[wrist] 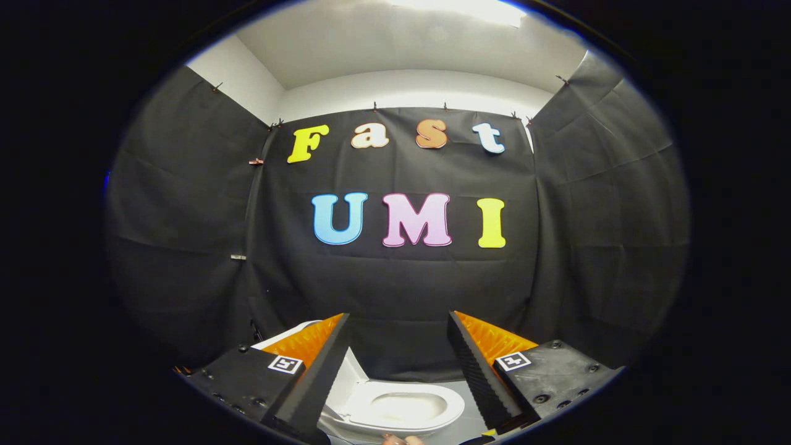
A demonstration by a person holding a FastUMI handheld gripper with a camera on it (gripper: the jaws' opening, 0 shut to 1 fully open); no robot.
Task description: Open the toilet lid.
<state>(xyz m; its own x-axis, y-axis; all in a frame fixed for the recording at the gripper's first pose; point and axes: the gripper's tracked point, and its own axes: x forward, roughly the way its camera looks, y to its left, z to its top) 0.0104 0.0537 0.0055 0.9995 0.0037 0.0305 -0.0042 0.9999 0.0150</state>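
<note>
**A:** Where is the toilet in all this?

**B:** Low down and beyond the gripper (398, 321), seen through the gap between its two fingers. The white seat ring (401, 408) and the bowl opening inside it are plainly visible, and that suggests the toilet lid (290, 334) is already raised rather than covering the seat.

**A:** You can see the lid itself?

**B:** Partly. A white curved piece rises behind the left finger, at the back of the seat. I take it to be the lid tipped up and back, though the finger hides most of it.

**A:** And the jaws?

**B:** Spread wide, with nothing between them. Neither finger touches the toilet; both are held well above it and pointed at the black cloth wall (401, 284) rather than down at the seat.

**A:** Why hold it so high?

**B:** My guess is that the lifting is done, so the gripper is kept clear and level. Judging by the exposed bowl, the task looks finished or very nearly so.

**A:** Anything else?

**B:** Something small at the very bottom, perhaps fingertips. Too little to tell.
</note>
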